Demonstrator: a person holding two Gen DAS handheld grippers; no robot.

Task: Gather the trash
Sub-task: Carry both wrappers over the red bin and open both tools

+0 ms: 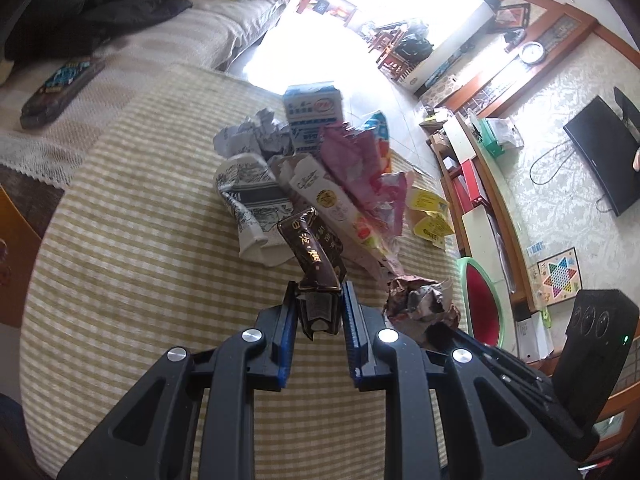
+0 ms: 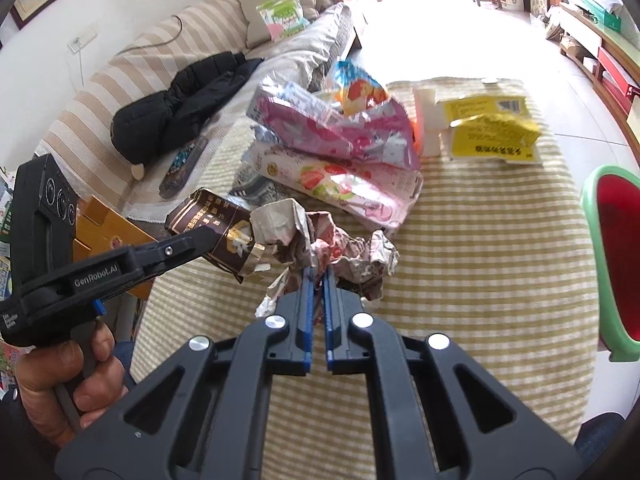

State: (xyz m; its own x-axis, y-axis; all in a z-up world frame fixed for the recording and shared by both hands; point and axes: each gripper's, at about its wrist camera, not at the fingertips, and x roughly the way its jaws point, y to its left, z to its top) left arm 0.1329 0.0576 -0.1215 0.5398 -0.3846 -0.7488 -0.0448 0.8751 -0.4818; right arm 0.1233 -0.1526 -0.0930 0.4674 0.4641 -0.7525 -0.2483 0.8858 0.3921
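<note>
Olive-and-cream checked tabletop (image 2: pixel 480 240). Dark brown carton (image 1: pixel 316 256) with gold lettering. Pink printed wrapper (image 2: pixel 332 128). Yellow box (image 2: pixel 492 128). Blue-and-white carton (image 1: pixel 314 114). Black jacket (image 2: pixel 180 100). Beige-striped sofa (image 2: pixel 168 40).

Both grippers (image 1: pixel 320 300) (image 2: pixel 318 280) are black plastic with blue ribbed finger pads (image 1: pixel 352 320), silver round bolts (image 2: pixel 277 322) and white "GenRobot.AI" lettering (image 2: pixel 95 276); a bare hand (image 2: pixel 68 376) shows lower left.

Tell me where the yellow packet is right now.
The yellow packet lies flat on the checked tablecloth at the far right of the right wrist view, beyond the pink wrapper; neither gripper touches it.
</note>
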